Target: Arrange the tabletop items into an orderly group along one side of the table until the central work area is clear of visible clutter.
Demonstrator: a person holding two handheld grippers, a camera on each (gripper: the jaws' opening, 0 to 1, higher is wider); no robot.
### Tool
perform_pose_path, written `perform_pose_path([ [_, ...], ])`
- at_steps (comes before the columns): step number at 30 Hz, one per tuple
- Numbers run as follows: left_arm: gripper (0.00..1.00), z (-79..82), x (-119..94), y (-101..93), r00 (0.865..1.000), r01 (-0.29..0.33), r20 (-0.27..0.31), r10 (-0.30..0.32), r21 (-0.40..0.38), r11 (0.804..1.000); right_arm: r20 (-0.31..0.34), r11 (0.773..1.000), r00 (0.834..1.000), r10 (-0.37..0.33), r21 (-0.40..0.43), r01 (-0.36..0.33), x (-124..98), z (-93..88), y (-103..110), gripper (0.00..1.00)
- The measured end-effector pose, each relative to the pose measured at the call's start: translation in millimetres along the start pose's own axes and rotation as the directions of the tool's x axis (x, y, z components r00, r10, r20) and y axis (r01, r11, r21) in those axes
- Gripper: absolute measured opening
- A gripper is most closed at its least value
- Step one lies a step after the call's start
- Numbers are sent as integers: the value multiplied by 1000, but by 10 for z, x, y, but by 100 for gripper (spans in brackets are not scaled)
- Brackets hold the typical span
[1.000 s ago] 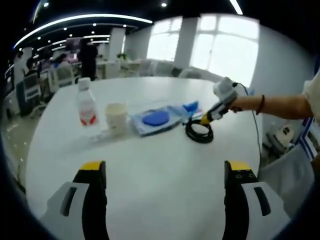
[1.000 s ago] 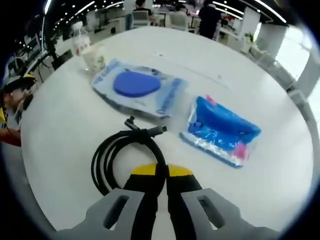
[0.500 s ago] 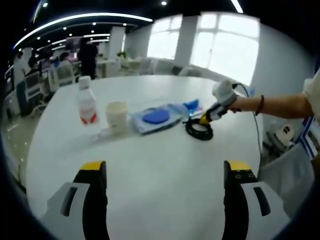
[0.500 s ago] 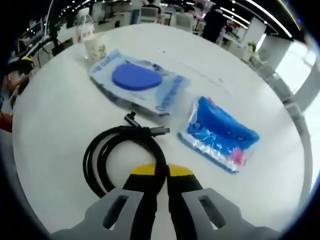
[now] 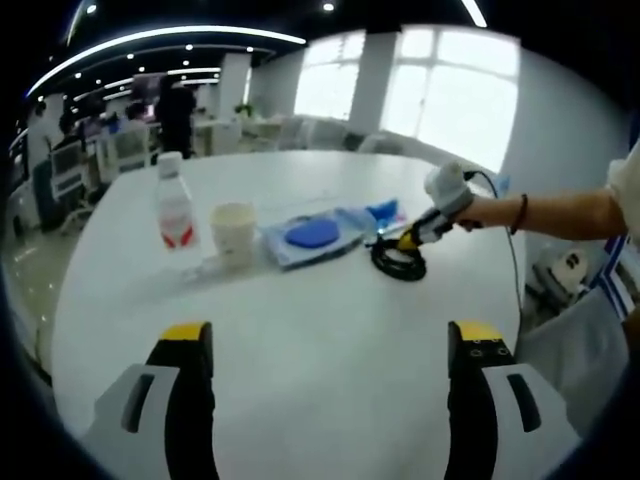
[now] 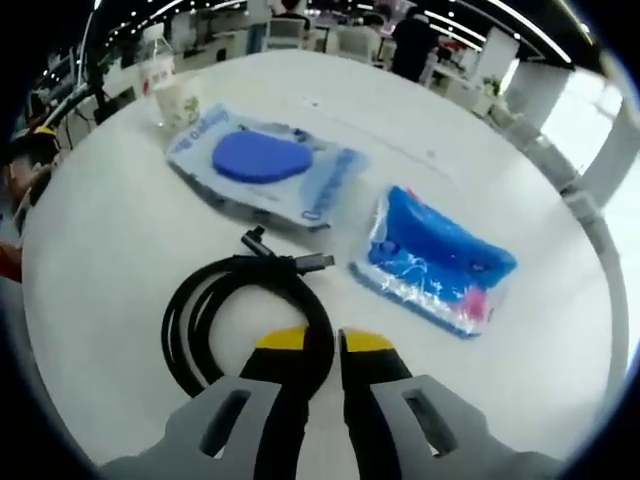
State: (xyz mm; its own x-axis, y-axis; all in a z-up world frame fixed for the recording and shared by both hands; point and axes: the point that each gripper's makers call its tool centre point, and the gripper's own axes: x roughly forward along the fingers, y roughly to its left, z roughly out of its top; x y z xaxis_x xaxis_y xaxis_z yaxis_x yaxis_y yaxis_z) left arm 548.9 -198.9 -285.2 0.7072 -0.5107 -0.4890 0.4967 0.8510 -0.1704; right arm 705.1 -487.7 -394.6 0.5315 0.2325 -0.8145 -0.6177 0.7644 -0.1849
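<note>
In the right gripper view a coiled black cable (image 6: 190,310) lies on the white round table (image 6: 110,230). My right gripper (image 6: 326,342) is over the coil's right side, its jaws a sliver apart with the cable strand between them. Beyond the coil lie a clear pack holding a blue round pad (image 6: 265,162) and a blue plastic packet (image 6: 435,260). A paper cup (image 6: 180,100) and a water bottle (image 6: 155,62) stand at the far left. In the left gripper view my left gripper (image 5: 330,335) is open over bare table, well short of the bottle (image 5: 172,210), cup (image 5: 233,235), pack (image 5: 315,235), cable (image 5: 398,264) and right gripper (image 5: 410,240).
A person's arm with a dark wristband (image 5: 545,212) reaches in from the right, over the table's edge (image 5: 515,300). Office desks, chairs and people stand beyond the far rim. The near half of the table (image 5: 320,400) is bare.
My right gripper's jaws have parted slightly around the cable strand they were pinching. The coil has shifted a little on the table. The left gripper has not moved.
</note>
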Motion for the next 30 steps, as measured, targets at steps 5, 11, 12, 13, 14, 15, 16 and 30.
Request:
perform_pose_path([
  [5, 94, 0, -2, -7, 1000, 4, -2, -4, 1, 1000, 41, 992, 999, 16, 121, -21, -34, 42, -8, 28],
  [11, 95, 2, -5, -6, 1000, 3, 0, -3, -2, 1000, 71, 975, 996, 50, 214, -65, -76, 69, 47, 41],
  [12, 95, 1, -3, -6, 1000, 3, 0, -3, -1, 1000, 75, 973, 996, 55, 221, -70, -82, 72, 58, 44],
  [13, 95, 0, 0, -10, 1000, 4, -1, -4, 0, 1000, 77, 971, 995, 58, 227, -74, -90, 74, 75, 46],
  [14, 95, -1, 2, -14, 1000, 5, -2, -5, 0, 1000, 79, 970, 995, 62, 230, -79, -96, 75, 91, 48],
  [15, 95, -2, 3, -16, 1000, 6, -3, -6, 0, 1000, 80, 969, 995, 63, 232, -81, -96, 76, 96, 50],
  [16, 95, -4, 9, -23, 1000, 9, -4, -9, 1, 1000, 85, 967, 994, 71, 238, -89, -107, 77, 119, 53],
  [30, 96, -19, 21, -39, 1000, 12, -11, -12, 5, 1000, 225, 952, 973, 52, 282, -117, -300, 309, 214, 95],
])
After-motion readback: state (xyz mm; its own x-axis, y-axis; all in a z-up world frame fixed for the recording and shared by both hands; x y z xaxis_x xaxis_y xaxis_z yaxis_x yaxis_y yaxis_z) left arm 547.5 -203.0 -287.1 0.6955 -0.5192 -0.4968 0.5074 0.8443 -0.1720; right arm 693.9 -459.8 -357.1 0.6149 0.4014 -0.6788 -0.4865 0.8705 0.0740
